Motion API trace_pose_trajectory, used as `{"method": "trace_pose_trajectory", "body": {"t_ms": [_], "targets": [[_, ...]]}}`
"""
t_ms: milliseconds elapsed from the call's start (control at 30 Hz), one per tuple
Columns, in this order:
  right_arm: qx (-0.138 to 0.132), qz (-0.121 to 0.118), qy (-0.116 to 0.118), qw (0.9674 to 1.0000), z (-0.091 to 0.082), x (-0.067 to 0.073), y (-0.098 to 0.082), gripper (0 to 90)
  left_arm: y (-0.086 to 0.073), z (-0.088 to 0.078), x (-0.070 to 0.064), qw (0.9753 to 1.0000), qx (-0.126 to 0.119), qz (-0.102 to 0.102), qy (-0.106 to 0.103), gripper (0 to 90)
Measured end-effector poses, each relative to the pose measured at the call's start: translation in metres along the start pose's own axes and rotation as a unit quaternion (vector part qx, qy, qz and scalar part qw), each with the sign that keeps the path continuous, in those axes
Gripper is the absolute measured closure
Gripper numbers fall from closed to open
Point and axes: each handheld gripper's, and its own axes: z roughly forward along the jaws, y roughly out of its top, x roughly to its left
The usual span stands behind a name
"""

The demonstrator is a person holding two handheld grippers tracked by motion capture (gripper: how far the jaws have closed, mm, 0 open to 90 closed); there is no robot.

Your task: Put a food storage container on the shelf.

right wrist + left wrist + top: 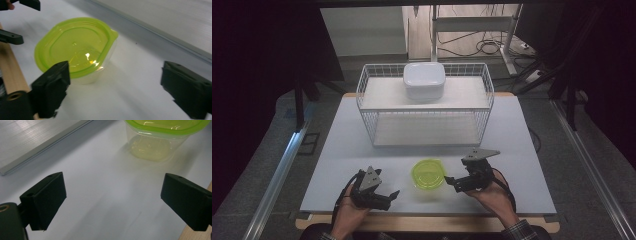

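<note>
A clear tub with a lime-green lid (428, 173) stands on the white tabletop (337, 150) near its front edge, between my two grippers. My left gripper (391, 197) lies left of it, pointing toward it, jaws open and nothing between them. In the left gripper view the tub (160, 137) sits ahead at the upper right, beyond the gripper (112, 202). My right gripper (452, 184) is just right of the tub, open. In the right gripper view the tub (75, 47) lies ahead of the left jaw, outside the gap of the gripper (115, 92).
A white wire rack (424, 107) with two shelves stands at the back middle of the table, and a white lidded box (424, 80) rests on its top shelf. A wooden strip (11, 72) runs along the table's front edge. Dark curtains flank both sides.
</note>
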Motion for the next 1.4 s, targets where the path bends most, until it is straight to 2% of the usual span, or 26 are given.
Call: {"method": "trace_pose_trajectory", "body": {"t_ms": [100, 167, 333, 500, 633, 833, 933, 1033, 1100, 1333, 1400], "targets": [[0.003, 0.012, 0.013, 0.9998, 0.001, -0.002, 0.003, 22.7, 0.0, 0.0, 0.0, 1.0, 0.0, 0.0, 0.001, 5.9], [0.004, 0.03, 0.021, 0.9993, 0.003, -0.005, 0.004, 27.2, 0.0, 0.0, 0.0, 1.0, 0.001, 0.001, 0.002, 5.9], [0.009, 0.086, 0.056, 0.9947, 0.011, -0.015, 0.008, 38.4, 0.0, 0.0, 0.0, 1.0, 0.002, 0.003, 0.003, 5.9], [0.025, 0.135, 0.089, 0.9866, 0.021, -0.022, 0.01, 46.0, 0.0, 0.0, 0.0, 1.0, 0.002, 0.003, 0.004, 6.0], [0.031, 0.156, 0.103, 0.9818, 0.029, -0.026, 0.013, 54.2, 0.0, 0.0, 0.0, 1.0, 0.002, 0.004, 0.005, 6.0], [0.046, 0.194, 0.128, 0.9715, 0.037, -0.031, 0.014, 64.6, 0.0, 0.0, -0.001, 1.0, 0.002, 0.005, 0.005, 6.0], [0.053, 0.209, 0.141, 0.9663, 0.041, -0.032, 0.013, 71.0, 0.0, 0.0, -0.001, 1.0, 0.002, 0.005, 0.005, 6.1], [0.056, 0.219, 0.151, 0.9624, 0.042, -0.033, 0.014, 77.9, 0.0, 0.0, -0.001, 1.0, 0.002, 0.006, 0.005, 6.1], [0.058, 0.23, 0.163, 0.9578, 0.043, -0.034, 0.014, 80.4, 0.0, 0.0, -0.001, 1.0, 0.003, 0.006, 0.006, 6.1], [0.057, 0.234, 0.179, 0.9538, 0.04, -0.03, 0.017, 82.0, 0.0, 0.0, -0.001, 1.0, 0.002, 0.006, 0.006, 6.1], [0.055, 0.23, 0.176, 0.9556, 0.039, -0.029, 0.018, 82.1, 0.001, 0.0, -0.001, 1.0, 0.002, 0.006, 0.007, 6.1]]}}
